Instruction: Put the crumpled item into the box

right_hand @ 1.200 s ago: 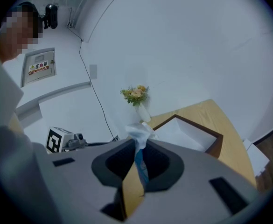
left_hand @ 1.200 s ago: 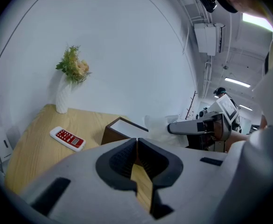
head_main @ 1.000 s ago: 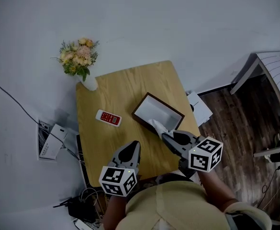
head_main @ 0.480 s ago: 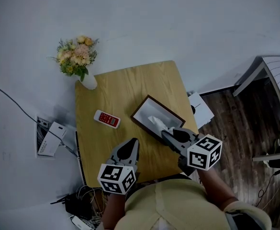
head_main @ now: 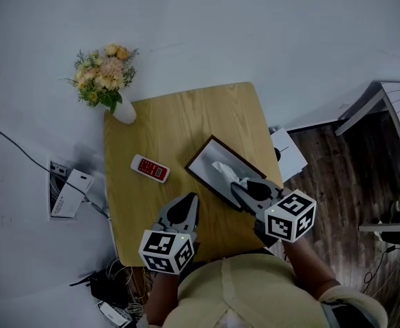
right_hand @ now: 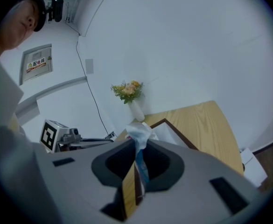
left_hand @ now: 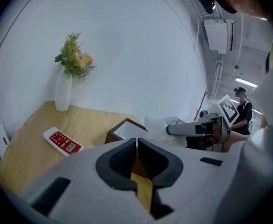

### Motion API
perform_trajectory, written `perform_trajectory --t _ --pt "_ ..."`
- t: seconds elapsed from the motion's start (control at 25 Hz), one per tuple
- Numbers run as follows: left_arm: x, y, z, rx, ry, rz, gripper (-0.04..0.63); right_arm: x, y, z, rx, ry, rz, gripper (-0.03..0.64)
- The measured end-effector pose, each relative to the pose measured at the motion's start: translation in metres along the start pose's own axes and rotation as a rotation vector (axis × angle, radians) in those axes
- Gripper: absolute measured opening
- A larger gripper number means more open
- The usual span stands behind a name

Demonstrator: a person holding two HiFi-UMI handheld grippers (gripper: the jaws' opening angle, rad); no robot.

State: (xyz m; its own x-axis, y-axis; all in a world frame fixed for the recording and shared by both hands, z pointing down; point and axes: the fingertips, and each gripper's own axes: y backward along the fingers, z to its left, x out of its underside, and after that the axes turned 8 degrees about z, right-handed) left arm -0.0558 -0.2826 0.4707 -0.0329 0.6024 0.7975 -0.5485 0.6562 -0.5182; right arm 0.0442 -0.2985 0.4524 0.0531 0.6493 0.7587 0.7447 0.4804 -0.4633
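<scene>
white, thin and crinkled with a bluish streak, the crumpled item (head_main: 225, 171) is pinched between the closed jaws of the right gripper (head_main: 238, 189), over the five o'clock edge of the box (head_main: 208, 156); not yet let go, so lowering and release are left; the box looks rigid, rectangular, dark-walled and pale inside, on a smooth wooden table (head_main: 186, 115); the left gripper (head_main: 188, 203), at the box's seven o'clock, has its jaws together on nothing.

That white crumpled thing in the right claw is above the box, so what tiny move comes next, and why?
Probably opening the right gripper: its jaws are shut on the crumpled item, which hangs over the open box, so letting go should drop it inside. The left gripper is shut on nothing, apart from the box.
</scene>
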Motion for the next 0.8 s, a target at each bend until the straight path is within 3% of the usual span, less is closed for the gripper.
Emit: perform_trajectory --t 0.8 --pt "-0.003 -0.012 0.004 0.000 0.023 0.004 0.032 0.001 -0.016 -0.020 0.038 0.034 0.064 0.073"
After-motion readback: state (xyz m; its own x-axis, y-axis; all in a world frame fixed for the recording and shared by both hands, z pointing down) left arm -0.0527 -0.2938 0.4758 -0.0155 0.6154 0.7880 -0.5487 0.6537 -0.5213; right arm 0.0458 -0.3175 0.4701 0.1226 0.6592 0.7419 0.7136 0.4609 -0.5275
